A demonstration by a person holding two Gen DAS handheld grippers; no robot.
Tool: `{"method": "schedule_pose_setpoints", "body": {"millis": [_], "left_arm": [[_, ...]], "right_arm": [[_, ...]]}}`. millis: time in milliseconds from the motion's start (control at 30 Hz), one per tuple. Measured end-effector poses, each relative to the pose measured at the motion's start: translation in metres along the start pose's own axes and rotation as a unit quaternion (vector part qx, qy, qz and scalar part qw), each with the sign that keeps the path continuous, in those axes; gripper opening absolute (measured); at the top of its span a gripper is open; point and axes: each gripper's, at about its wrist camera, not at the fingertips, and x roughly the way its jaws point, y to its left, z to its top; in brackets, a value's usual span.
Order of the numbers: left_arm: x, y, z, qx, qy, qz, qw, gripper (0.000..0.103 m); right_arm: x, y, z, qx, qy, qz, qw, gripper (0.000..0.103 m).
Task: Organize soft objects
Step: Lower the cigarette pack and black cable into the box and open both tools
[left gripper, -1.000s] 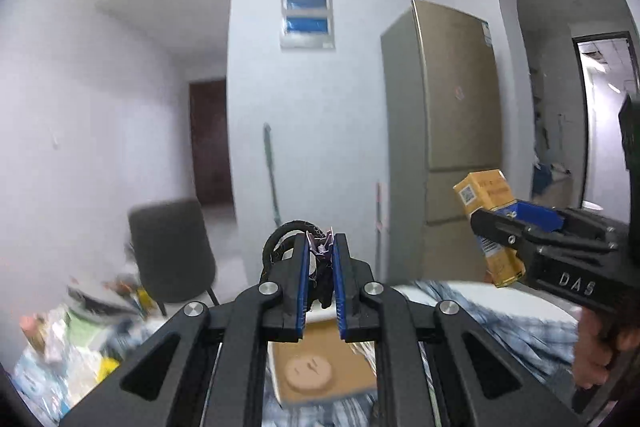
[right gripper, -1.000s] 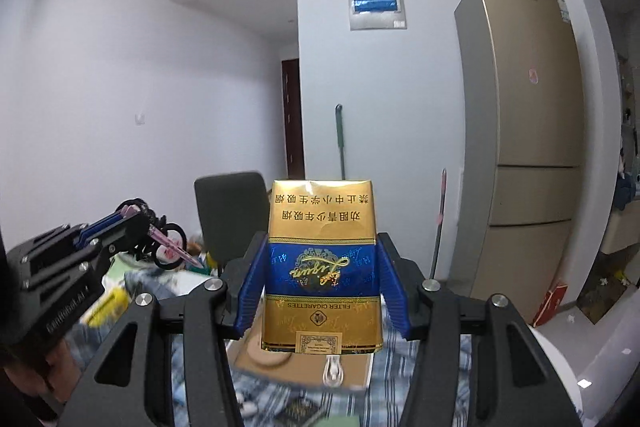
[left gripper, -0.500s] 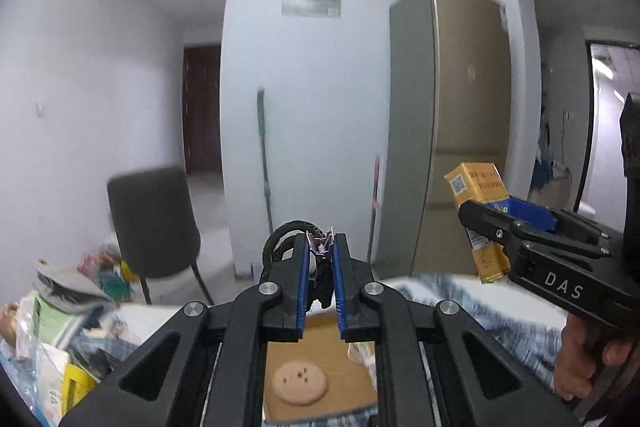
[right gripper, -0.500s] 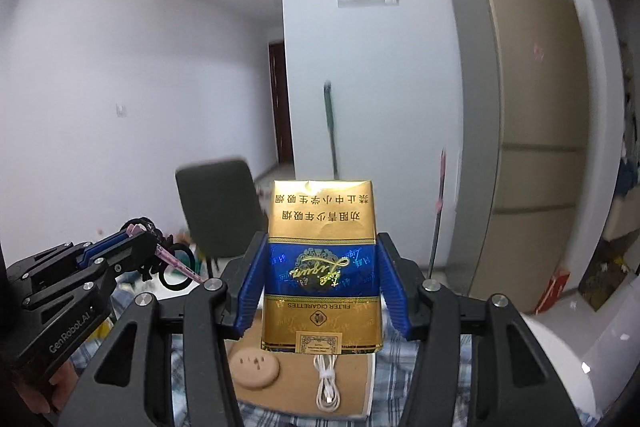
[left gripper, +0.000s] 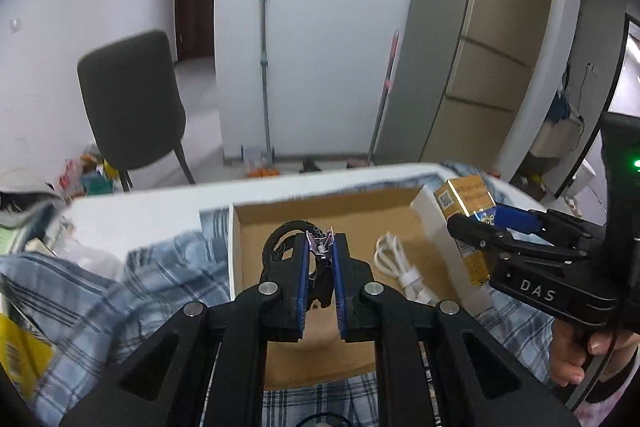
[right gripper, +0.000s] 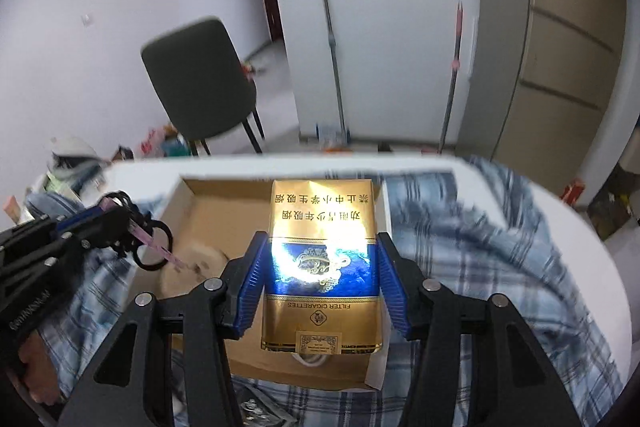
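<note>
My left gripper (left gripper: 320, 251) is shut on a black hair tie with a pink clip (left gripper: 286, 233), held over the open cardboard box (left gripper: 424, 203); it also shows in the right wrist view (right gripper: 120, 223). My right gripper (right gripper: 320, 267) is shut on a gold and blue cigarette pack (right gripper: 322, 267), held above the box's right part (right gripper: 184, 195). The pack also shows in the left wrist view (left gripper: 470, 211). In the box lie a white cable (left gripper: 400, 263) and a round tan piece (right gripper: 192, 263).
The box sits on a blue plaid cloth (right gripper: 480, 247) over a white table (left gripper: 140, 199). A dark chair (left gripper: 132, 103) stands beyond the table, with clutter (left gripper: 24, 223) at the left. A fridge (left gripper: 492, 39) and mops (left gripper: 264, 67) stand at the far wall.
Both grippers have tilted and moved down toward the box, which now fills the middle of both views. Both grips are unchanged.
</note>
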Motion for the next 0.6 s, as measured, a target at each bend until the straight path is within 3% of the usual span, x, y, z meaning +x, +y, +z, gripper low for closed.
{"method": "schedule_pose_setpoints", "body": {"millis": [167, 433, 467, 533, 600], "left_arm": [[0.031, 0.006, -0.019, -0.007, 0.038, -0.008, 0.9992, 0.012], [0.030, 0.004, -0.027, -0.004, 0.038, -0.006, 0.9993, 0.014], [0.030, 0.005, -0.027, -0.008, 0.040, -0.007, 0.9992, 0.018], [0.029, 0.004, -0.027, -0.012, 0.046, -0.009, 0.9988, 0.053], [0.027, 0.005, -0.026, -0.015, 0.040, -0.006, 0.9991, 0.068]], "right_arm": [[0.021, -0.001, -0.002, 0.001, 0.029, 0.011, 1.000, 0.052], [0.028, 0.005, -0.006, -0.016, 0.039, 0.020, 0.999, 0.057], [0.028, 0.007, -0.006, -0.020, 0.039, 0.020, 0.999, 0.063], [0.029, 0.008, -0.006, -0.023, 0.036, 0.015, 0.999, 0.068], [0.030, 0.009, -0.007, -0.029, 0.039, 0.011, 0.999, 0.068]]}}
